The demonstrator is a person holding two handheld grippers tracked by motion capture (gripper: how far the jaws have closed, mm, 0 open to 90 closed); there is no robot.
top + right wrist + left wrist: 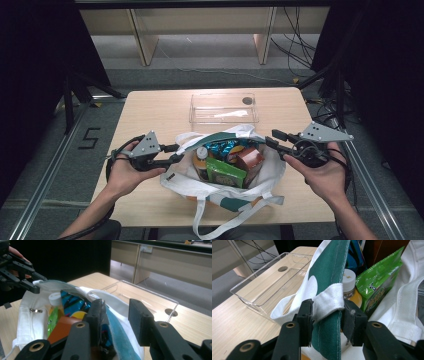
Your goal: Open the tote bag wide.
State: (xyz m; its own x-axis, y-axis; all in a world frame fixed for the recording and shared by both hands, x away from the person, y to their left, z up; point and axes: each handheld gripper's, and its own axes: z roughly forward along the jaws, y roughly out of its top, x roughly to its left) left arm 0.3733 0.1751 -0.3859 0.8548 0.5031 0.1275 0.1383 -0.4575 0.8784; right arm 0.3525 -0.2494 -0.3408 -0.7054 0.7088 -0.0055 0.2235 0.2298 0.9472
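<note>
Near edge of the worktop (pixel 150 197): a white and green tote bag (pixel 220 192) lies open-mouthed, its white straps trailing toward the person. At its left rim the left gripper (pixel 176 153), held in the left hand (pixel 127 170), has its fingers (pixel 305 315) around the bag's green edge where a white strap (pixel 328 302) is sewn across it; both pads touch the fabric, so the fingers are clamped on the bag's rim. At the right rim the right gripper (pixel 272 138), held in the right hand (pixel 320 175), has its fingers (pixel 96 315) standing apart, with the rim's white and blue-green edge rising between them; it lies against one pad and clear of the other.

Inside the bag: a green snack packet (pixel 225 172), a brown box (pixel 249 159), a bottle with a white cap (pixel 202 159) and a blue foil packet (pixel 225 147), packed close together.

Beyond the bag, near the far edge of the worktop: a clear plastic tray (pixel 223 108), lying flat and apart from the bag, with a round hole in one corner of its floor.
</note>
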